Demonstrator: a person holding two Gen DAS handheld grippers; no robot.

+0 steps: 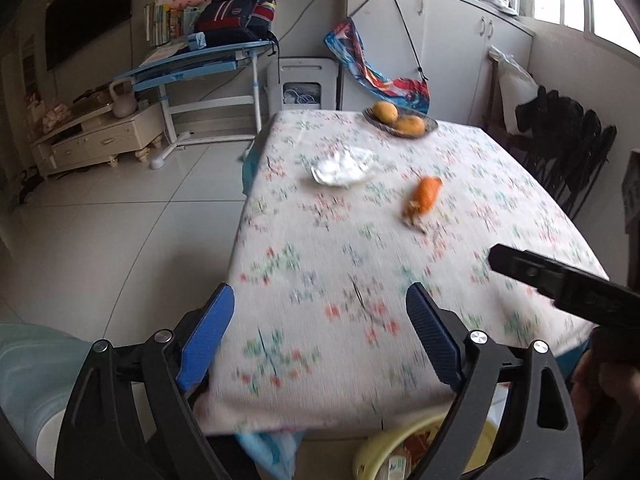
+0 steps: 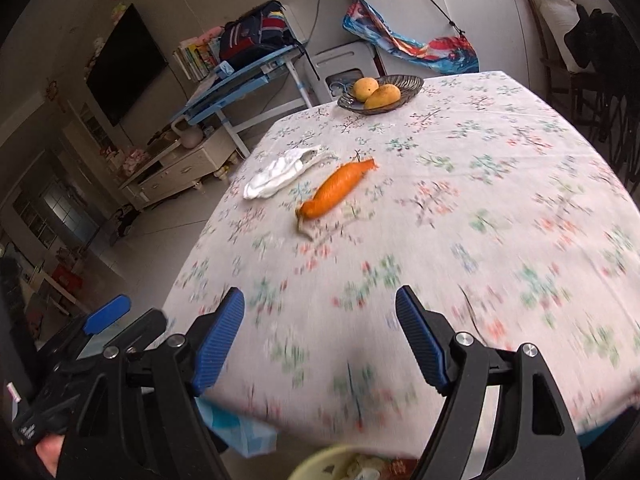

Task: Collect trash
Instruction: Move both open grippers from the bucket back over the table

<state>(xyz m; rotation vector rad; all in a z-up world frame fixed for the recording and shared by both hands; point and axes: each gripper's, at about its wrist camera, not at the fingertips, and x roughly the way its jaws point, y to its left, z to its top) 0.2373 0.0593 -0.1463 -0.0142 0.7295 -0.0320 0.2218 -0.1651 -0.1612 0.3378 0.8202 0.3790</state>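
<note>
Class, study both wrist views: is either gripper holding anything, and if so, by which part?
Nothing is held. The left gripper and right gripper are both open and empty above the near table edge. The carrot and crumpled white wrapper lie untouched on the tablecloth.

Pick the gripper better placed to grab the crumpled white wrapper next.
Left, probably. The left gripper is open over the table's left side, where the white wrapper lies; the right gripper, also open, lines up nearer the carrot.

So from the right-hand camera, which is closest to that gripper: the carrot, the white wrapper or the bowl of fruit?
1. The carrot, mid-table, slightly left of the right gripper.
2. The white wrapper, a little beyond the carrot, near the table's left edge.
3. The bowl of fruit, at the far end of the table.
</note>
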